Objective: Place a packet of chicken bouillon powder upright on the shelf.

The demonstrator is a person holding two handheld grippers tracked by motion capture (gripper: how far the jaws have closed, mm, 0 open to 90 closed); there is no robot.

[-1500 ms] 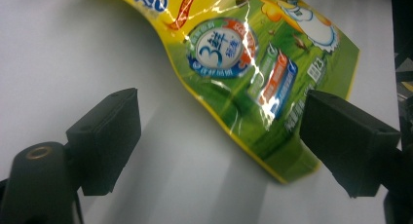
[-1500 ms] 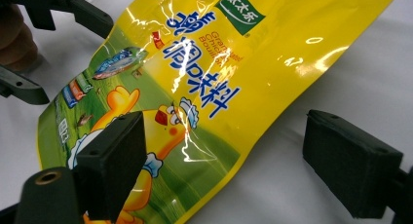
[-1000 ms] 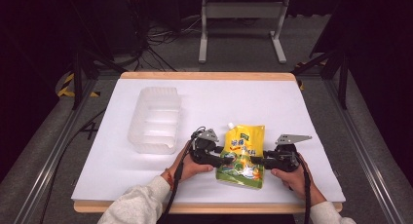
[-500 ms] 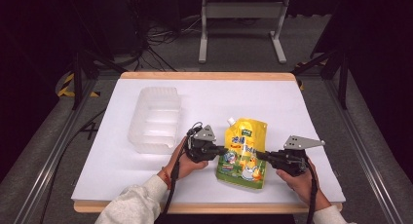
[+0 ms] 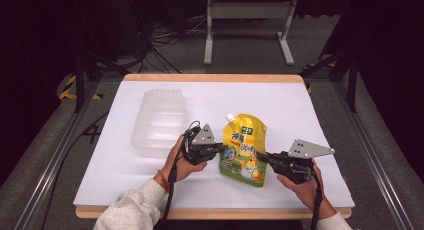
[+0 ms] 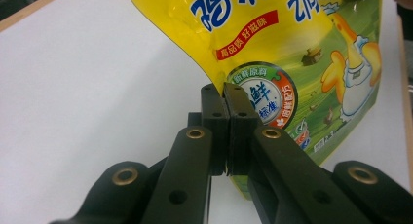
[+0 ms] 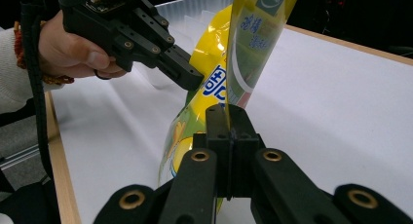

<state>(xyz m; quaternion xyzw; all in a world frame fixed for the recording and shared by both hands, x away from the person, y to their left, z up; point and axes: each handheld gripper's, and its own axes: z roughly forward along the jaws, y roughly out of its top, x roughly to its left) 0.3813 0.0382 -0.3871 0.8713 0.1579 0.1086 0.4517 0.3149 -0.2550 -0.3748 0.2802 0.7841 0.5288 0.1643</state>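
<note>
A yellow and green spouted pouch point(image 5: 243, 147) with a cartoon chick hangs between my two grippers, lifted above the white table top, its spout up and away from me. My left gripper point(image 5: 223, 148) is shut on the pouch's left edge; in the left gripper view its jaws point(image 6: 225, 95) pinch the edge of the pouch point(image 6: 302, 48). My right gripper point(image 5: 261, 157) is shut on the right edge. The right gripper view looks along the pouch's point(image 7: 253, 39) thin seam clamped in my right gripper point(image 7: 227, 112), with the left gripper point(image 7: 195, 82) on the far side.
A clear plastic container point(image 5: 160, 120) stands to the left of the pouch, just beyond the left hand. The white sheet point(image 5: 300, 105) covers a wooden table with dark floor, cables and a metal stand behind.
Both grippers have shut on the pouch's side edges and risen. The pouch has come up off the table with them, and the right hand has drifted right.
</note>
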